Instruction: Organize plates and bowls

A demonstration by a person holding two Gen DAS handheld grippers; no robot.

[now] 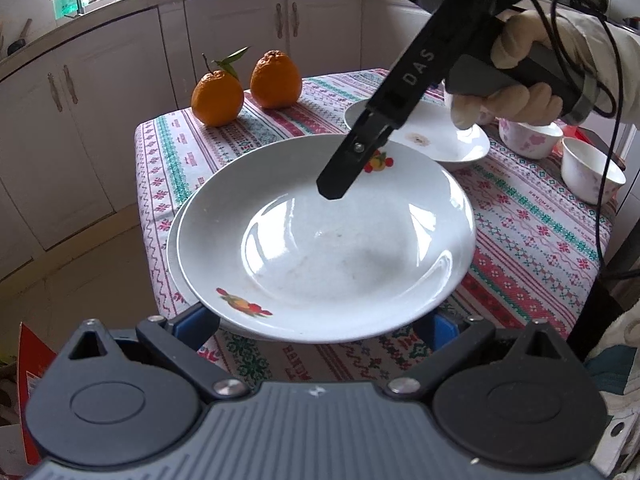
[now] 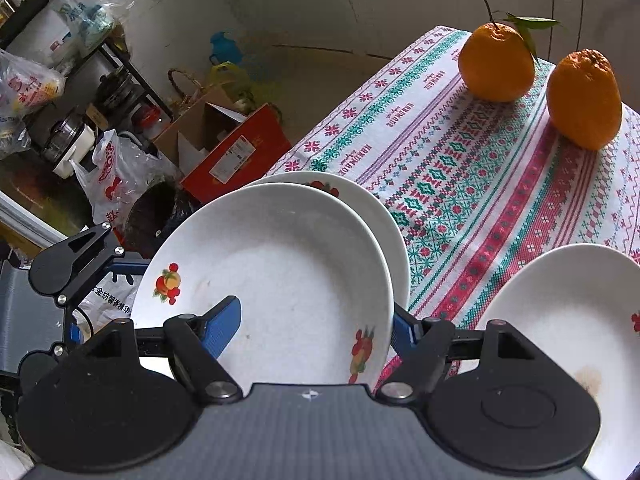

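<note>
you are working with a glazed white plate (image 1: 320, 240) with fruit decals, and it is looking stiff, slick and breakable, so i judge it will be sliding rather than gripping and will chip if it drops onto the one beneath. it is sitting on top of a second plate (image 1: 174, 240), slightly offset, at the near left part of the counter (image 1: 540, 240) with its patterned cloth. the rim is the only sensible place to take hold, one finger above the lip and one below, since the bowl of the plate is too broad and smooth. your right gripper (image 2: 316, 330) is doing just that: its fingers (image 2: 224, 326) are standing fairly wide, with the blue pad of one lying on the inner face of the top plate and the other sitting outside the rim, so they are straddling the edge; i cannot tell whether they are pressing yet. in the left wrist view the same tool is reaching down from the far side to the decal on the rim. your left gripper (image 1: 320, 324) is sitting low at the near edge of the stack, its fingers spread wide to either side, with only blue tips (image 1: 196, 326) showing under the rim; whether they are touching the plate is hidden. a third plate (image 1: 440, 140) is lying beyond, two small bowls (image 1: 560, 152) are standing at the right, and two oranges (image 1: 248, 84) are sitting at the far corner.
</note>
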